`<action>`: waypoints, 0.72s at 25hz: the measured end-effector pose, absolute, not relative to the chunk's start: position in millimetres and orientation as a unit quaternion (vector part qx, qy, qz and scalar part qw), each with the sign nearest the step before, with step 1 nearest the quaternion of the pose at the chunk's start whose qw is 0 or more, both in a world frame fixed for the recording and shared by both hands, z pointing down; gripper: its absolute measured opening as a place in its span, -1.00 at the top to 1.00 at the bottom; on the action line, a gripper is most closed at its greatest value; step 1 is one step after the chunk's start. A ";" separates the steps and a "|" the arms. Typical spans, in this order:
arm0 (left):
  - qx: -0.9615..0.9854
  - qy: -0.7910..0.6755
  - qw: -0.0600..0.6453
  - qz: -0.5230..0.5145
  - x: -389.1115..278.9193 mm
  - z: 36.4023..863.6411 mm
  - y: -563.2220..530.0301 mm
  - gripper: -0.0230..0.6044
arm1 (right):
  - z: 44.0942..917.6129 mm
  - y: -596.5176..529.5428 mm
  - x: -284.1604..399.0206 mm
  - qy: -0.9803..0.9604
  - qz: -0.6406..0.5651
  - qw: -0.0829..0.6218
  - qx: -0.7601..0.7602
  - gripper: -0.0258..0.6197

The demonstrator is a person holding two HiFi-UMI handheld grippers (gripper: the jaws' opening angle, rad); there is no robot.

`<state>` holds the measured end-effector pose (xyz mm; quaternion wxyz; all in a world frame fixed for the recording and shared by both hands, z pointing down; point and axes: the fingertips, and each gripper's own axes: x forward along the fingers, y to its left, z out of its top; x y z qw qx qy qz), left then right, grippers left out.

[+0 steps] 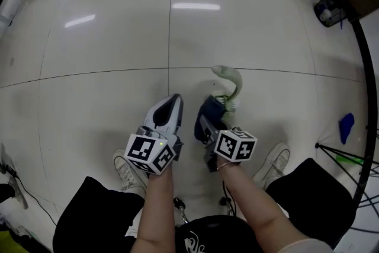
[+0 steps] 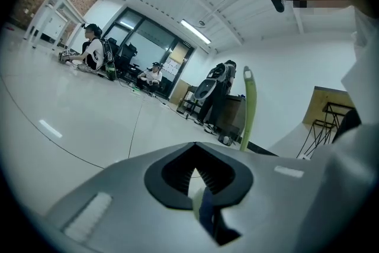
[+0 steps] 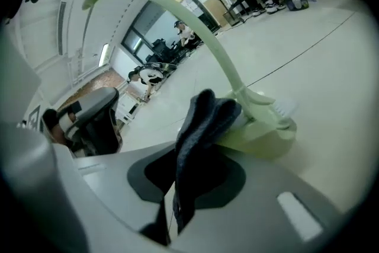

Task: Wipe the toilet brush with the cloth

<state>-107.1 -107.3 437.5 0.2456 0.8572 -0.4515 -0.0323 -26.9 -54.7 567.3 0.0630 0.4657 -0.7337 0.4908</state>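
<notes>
Presently, the right claw is clamped shut on the dark cloth, held at the base of the pale green toilet brush, which stands on the floor at frame centre. The left claw is closed on nothing, just left of it.

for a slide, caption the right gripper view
Right gripper holding a dark cloth before a pale green toilet brush in its holder

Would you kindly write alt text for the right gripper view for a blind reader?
The right gripper holds a dark blue cloth in its shut jaws, the cloth rising in front of a pale green toilet brush that stands in its holder on the floor. Its curved handle arcs up and left.
</notes>
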 end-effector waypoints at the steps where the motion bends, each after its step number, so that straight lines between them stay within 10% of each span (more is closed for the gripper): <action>1: 0.860 -0.448 0.244 -0.029 -103.4 436.6 -104.3 0.91 | 573.2 -47.9 -23.6 -0.731 0.497 0.070 0.462 0.73; 18: 0.881 -0.441 0.112 -0.129 -89.1 252.1 -122.2 0.91 | 478.7 -51.3 88.9 -0.774 0.300 0.182 0.527 0.73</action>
